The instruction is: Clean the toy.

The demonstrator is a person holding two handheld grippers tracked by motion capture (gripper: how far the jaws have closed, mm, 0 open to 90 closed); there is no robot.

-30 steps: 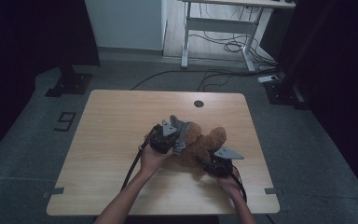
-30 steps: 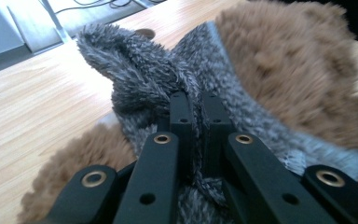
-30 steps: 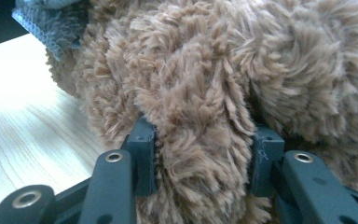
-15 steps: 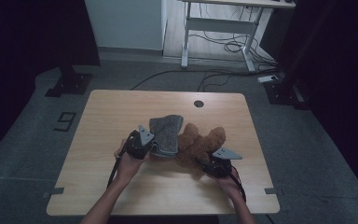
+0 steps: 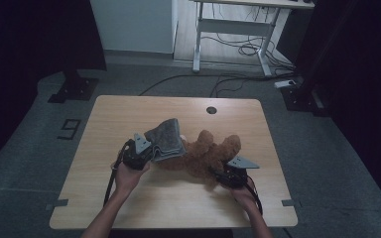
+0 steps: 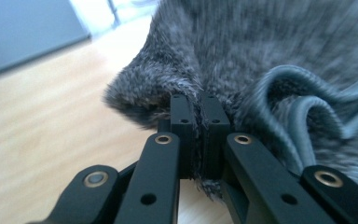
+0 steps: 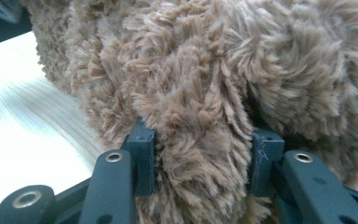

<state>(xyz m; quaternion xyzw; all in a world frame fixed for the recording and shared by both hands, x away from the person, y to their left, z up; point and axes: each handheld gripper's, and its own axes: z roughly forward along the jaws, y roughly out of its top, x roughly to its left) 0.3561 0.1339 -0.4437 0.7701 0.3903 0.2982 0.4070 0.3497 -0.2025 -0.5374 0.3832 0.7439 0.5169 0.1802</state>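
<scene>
Where our left claw (image 5: 151,152) pinches the grey fleece (image 5: 166,139) at its 1 o'clock, our right claw (image 5: 222,173) clamps the brown teddy (image 5: 206,153) at 10 o'clock.

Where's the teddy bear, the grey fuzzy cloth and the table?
teddy bear (image 5: 206,156), high view, on its brown body.
grey fuzzy cloth (image 5: 166,139), high view, on its middle.
table (image 5: 129,114), high view, on bare wood.

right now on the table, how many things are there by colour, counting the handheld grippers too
brown: 1, the plush teddy bear
grey: 1, the furry grey garment
black: 2, the left gripper, jaws shut on the garment, and the right gripper, jaws closed on the bear
total: 4
</scene>
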